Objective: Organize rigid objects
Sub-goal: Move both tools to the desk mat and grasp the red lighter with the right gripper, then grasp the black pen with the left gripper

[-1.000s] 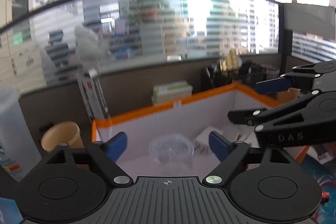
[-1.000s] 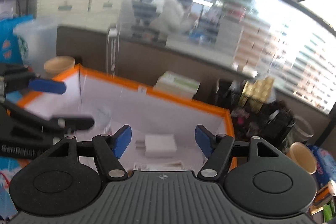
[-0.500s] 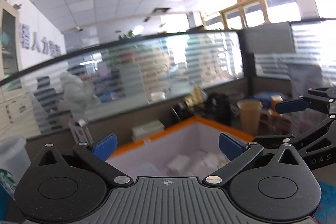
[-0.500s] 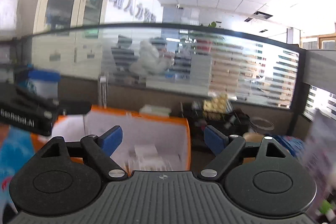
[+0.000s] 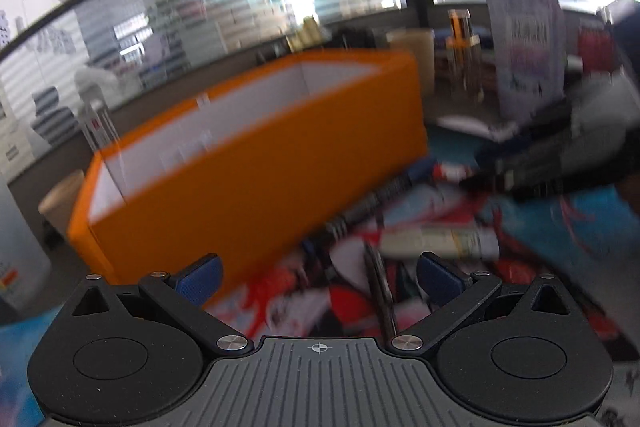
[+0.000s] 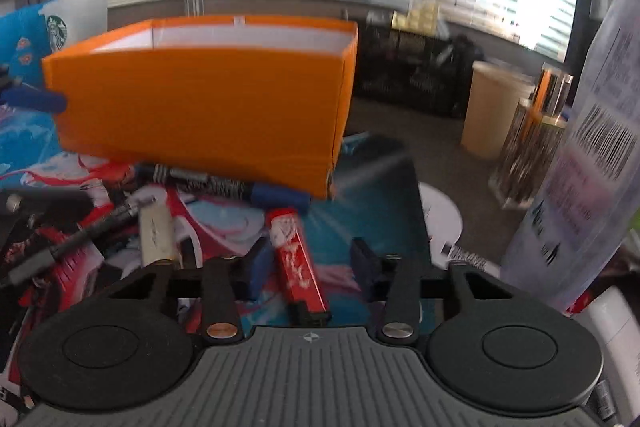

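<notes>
An orange box (image 6: 200, 107) with a white inside stands on a patterned mat. In front of it lie a red bar (image 6: 294, 259), a blue marker (image 6: 224, 185), a cream lighter-like piece (image 6: 156, 231) and a black pen (image 6: 80, 239). My right gripper (image 6: 312, 263) hangs low over the mat, its jaws closing around the red bar; a gap still shows on the bar's right side. My left gripper (image 5: 320, 279) is wide open over the blurred mat, above a dark thin stick (image 5: 378, 291). A pale tube (image 5: 436, 241) lies beyond it.
A paper cup (image 6: 492, 107), a clear pen holder (image 6: 532, 139) and a printed plastic bag (image 6: 592, 163) stand at the right. A Starbucks cup (image 6: 68, 23) is behind the box at the left. A white disc (image 6: 440, 223) lies on the desk.
Both grippers came down from above the box to the mat in front of it. The right jaws narrowed around the red bar. The left jaws spread wider.
</notes>
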Demonstrator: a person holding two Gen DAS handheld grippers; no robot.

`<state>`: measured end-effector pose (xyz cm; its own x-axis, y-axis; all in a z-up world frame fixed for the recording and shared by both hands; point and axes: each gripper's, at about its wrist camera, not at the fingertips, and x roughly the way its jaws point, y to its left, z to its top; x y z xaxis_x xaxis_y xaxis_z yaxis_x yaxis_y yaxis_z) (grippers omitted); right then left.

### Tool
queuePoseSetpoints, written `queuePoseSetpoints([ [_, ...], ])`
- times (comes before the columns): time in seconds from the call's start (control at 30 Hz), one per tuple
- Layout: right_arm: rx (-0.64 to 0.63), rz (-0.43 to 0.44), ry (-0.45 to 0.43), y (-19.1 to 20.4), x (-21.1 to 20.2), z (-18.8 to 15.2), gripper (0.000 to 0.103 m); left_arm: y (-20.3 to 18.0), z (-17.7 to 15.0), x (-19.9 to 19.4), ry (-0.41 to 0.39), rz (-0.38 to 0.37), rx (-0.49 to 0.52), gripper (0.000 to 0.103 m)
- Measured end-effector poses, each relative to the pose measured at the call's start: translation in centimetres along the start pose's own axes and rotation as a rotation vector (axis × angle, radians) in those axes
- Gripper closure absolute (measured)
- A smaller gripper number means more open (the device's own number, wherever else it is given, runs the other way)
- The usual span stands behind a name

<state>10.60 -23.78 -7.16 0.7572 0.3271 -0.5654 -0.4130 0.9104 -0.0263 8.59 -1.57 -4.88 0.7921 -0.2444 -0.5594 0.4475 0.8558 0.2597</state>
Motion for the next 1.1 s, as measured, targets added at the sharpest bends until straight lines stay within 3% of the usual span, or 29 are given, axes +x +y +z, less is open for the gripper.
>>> queuePoseSetpoints([
  [0.03,-0.006,0.003,0.001,0.0,0.1,0.0,0.084,-0.2,-0.3,0.0,0.007,-0.006,0.004,0.0],
  [0.17,-0.041,0.002,0.004,0.8,-0.3,-0.2,0.086,-0.9,-1.3,0.1,0.009,-0.076,-0.015,0.002],
  [0.23,-0.038,0.007,0.002,0.9,-0.7,-0.4,0.086,-0.5,-1.5,0.3,0.005,-0.124,-0.061,0.014],
  [0.3,-0.029,0.003,0.0,0.8,-0.8,-0.5,0.086,0.1,-1.6,0.4,0.002,-0.229,-0.138,0.055],
  [0.4,-0.018,-0.012,-0.006,0.7,-0.9,-0.5,0.086,-0.8,-1.7,0.1,-0.016,-0.227,-0.108,0.084],
  [0.5,0.001,-0.007,-0.018,0.8,-1.2,-0.5,0.086,-1.0,-1.8,-0.1,-0.014,-0.226,-0.119,0.09],
  [0.67,0.0,0.0,-0.022,1.4,-1.7,-0.6,0.086,-0.1,-1.8,-0.4,-0.007,-0.187,-0.178,0.091],
  [1.1,-0.031,0.003,-0.124,3.2,-4.9,1.2,0.086,3.0,-1.0,-4.5,-0.112,-0.131,-0.254,0.091],
])
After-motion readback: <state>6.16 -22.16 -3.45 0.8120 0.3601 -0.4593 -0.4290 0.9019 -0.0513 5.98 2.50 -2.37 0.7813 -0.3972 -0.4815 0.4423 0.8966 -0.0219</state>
